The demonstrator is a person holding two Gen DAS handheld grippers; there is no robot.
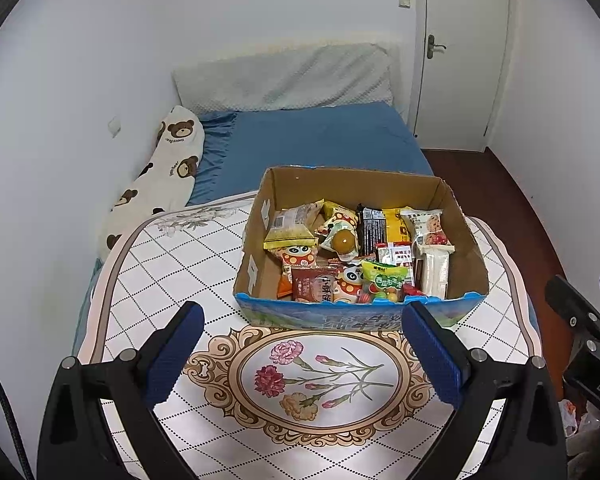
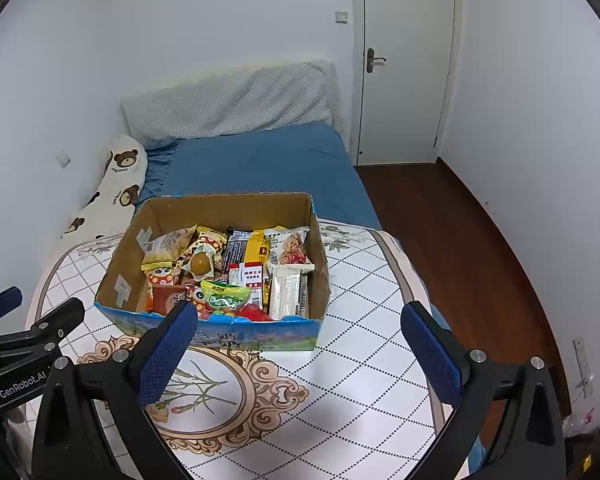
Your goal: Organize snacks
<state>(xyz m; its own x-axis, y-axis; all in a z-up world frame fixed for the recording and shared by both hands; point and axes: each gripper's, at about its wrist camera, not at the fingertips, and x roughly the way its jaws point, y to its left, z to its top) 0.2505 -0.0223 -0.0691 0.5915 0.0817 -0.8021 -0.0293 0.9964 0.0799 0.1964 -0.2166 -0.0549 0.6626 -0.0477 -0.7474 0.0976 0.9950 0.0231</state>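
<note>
Looking along my two grippers, I saw the biggest thing first: a bed (image 1: 324, 136) with a blue sheet, pushed against the white wall, with a pale quilted headboard cushion (image 1: 284, 80) at its far end and a long bear-print pillow (image 1: 160, 176) lying along its left edge. A white door (image 2: 404, 64) stood shut in the far right corner, above dark wooden floor (image 2: 460, 248).

Nearer to me was a table (image 1: 172, 264) covered by a white diamond-patterned cloth with a flower medallion (image 1: 320, 376) printed in its middle. On the cloth, just beyond the medallion, sat an open cardboard box (image 1: 256, 240) with a blue printed front wall. The snacks (image 1: 356, 256) were all inside it, packed close and overlapping: a yellow packet (image 1: 290, 226) at the back left, a black bar wrapper (image 1: 372, 230) in the middle back, a cookie packet (image 1: 430, 226) at the back right, a white bar (image 1: 434, 272) along the right wall, and a green candy bag (image 1: 384, 280) against the front wall.

My left gripper (image 1: 302, 356) hung over the medallion with its blue-padded fingers spread wide, nothing between them. My right gripper (image 2: 300, 356) hung just short of the box's front wall, its fingers equally wide apart and empty, its left pad (image 2: 168, 352) overlapping the box front in that view. Each gripper's edge showed in the other's camera.
</note>
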